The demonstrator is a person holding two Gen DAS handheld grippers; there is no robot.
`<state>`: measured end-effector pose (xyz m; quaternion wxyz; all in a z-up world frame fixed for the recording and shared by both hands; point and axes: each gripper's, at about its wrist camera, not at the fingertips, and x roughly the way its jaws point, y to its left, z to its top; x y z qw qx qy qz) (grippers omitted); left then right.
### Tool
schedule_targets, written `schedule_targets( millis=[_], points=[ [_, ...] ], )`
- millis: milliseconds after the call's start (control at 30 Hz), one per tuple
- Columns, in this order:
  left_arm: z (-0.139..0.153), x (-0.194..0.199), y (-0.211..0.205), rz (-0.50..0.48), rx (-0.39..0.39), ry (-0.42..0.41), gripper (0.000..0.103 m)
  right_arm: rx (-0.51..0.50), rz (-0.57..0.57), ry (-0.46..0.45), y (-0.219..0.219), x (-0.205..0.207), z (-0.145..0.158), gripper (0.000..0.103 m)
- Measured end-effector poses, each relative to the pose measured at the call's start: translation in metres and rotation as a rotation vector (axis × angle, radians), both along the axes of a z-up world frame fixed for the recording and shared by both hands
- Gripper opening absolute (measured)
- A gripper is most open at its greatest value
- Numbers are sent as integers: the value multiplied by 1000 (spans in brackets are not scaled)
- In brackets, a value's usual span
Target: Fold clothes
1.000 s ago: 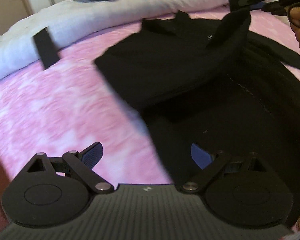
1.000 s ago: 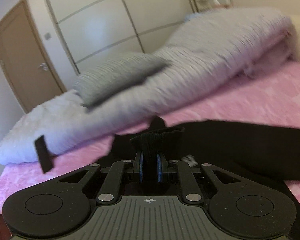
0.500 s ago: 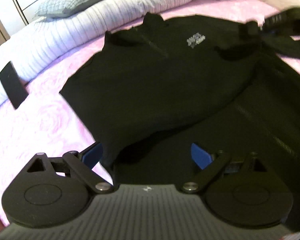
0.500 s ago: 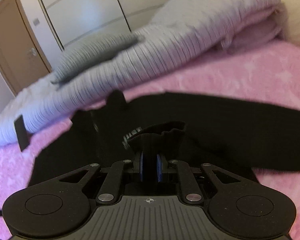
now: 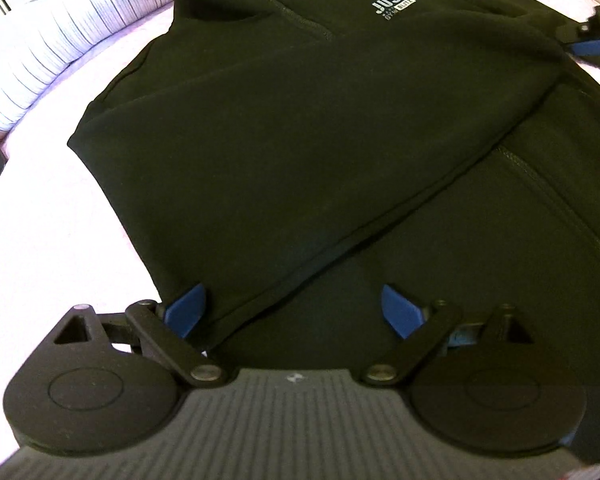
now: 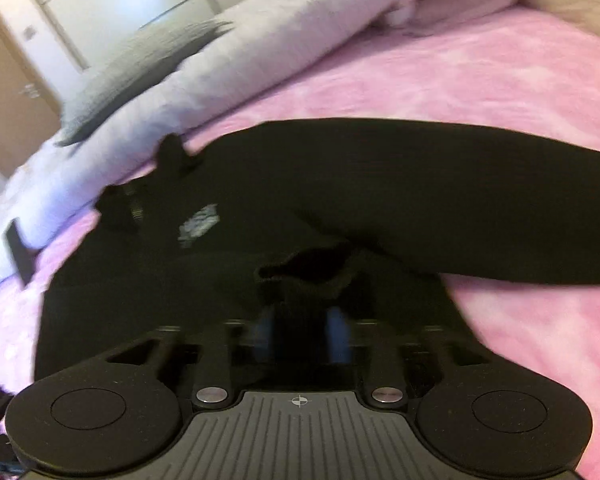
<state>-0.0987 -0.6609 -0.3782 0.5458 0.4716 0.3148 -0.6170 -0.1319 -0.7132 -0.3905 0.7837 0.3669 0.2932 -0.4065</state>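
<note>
While the black pullover [image 5: 300, 128] lies spread beneath both grippers, the left gripper [image 5: 296, 312] hangs wide and empty over its lower edge. Ahead of the right gripper [image 6: 300, 332], jaws just opening, sits the cuff [image 6: 306, 276]; I suspect it may snag and unfold.

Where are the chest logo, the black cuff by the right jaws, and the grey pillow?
chest logo [image 5: 394, 7], left wrist view, on the white lettering.
black cuff [image 6: 306, 270], right wrist view, on its ribbed rim just ahead of the jaws.
grey pillow [image 6: 140, 78], right wrist view, on its blurred striped middle.
</note>
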Motion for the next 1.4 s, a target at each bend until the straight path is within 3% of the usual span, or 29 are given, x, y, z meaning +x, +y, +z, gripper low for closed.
schedule_targets(
  millis=[133,333,433,500,567,633,767,900,967,1300,1367,1400],
  points=[
    [1,1,2,-23,12,-17,93,5,-49,3,17,-22,11,67],
    [7,2,2,-27,-11,-38,92,-74,65,-90,20,2,22,67],
    [18,-4,2,-17,-33,-48,92,6,78,-112,4,19,3,67],
    [29,-10,3,-12,-48,-49,92,93,23,-125,-7,12,-4,67],
    [43,-20,4,-20,-67,-46,92,88,-40,-199,-11,-14,13,67],
    [55,-30,2,-26,-79,-45,92,34,-114,-213,-11,-49,32,67],
    [66,-57,-6,-57,-89,-51,92,-97,-396,-28,-17,-136,49,67],
    [72,-90,-15,-99,-96,-49,92,-74,-642,2,-42,-220,31,67],
    [72,-106,-20,-118,-103,-42,92,-35,-725,-35,-54,-250,17,67],
    [77,-172,-42,-216,-95,-95,92,-14,-830,-172,-92,-302,-23,66],
    [79,-178,-42,-221,-92,-96,92,-14,-847,-171,-94,-303,-18,27],
    [81,-180,-40,-221,-93,-95,92,-25,-843,-162,-92,-302,-12,19]
  ],
)
